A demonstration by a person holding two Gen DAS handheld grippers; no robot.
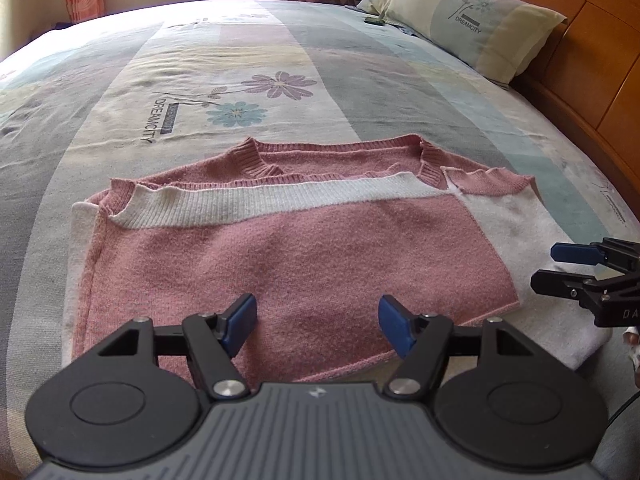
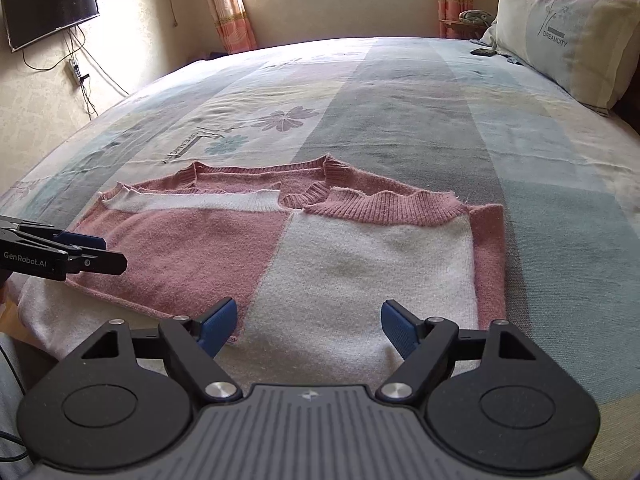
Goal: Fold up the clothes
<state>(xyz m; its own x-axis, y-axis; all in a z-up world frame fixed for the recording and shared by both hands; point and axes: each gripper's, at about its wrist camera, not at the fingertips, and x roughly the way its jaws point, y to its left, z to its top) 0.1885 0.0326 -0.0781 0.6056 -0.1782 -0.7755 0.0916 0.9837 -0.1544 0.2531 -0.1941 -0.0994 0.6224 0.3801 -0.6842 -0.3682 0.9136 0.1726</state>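
**Coach:** Both tools are hanging low over the near edge of the sweater (image 1: pixel 304 248), and nothing is sitting between the fingers. Your left gripper (image 1: pixel 318 326) is standing apart over the pink panel; your right gripper (image 2: pixel 308 326) is also standing wide over the white panel, clamping nothing.

**Operator:** Where is the garment lying for you?

**Coach:** It is lying on the bed (image 1: pixel 360 92), already doubled, with the white ribbed band (image 1: pixel 272 200) and the pink ribbed cuff (image 2: pixel 384 204) both resting just short of the neckline (image 1: pixel 336 148). The pillow (image 1: pixel 476 16) is sitting well apart, up by the headboard.

**Operator:** So what am I aiming for?

**Coach:** Working from the left, I judge you are setting up the next fold, so you are wanting each pair of fingers straddling the near edge, one pad under all the layers and one on top. Keep both tools level with each other so the fold is coming up straight.

**Operator:** And the risk?

**Coach:** You are probably risking a grip on the top layer only; the knit looks thick and soft, so it may peel apart.
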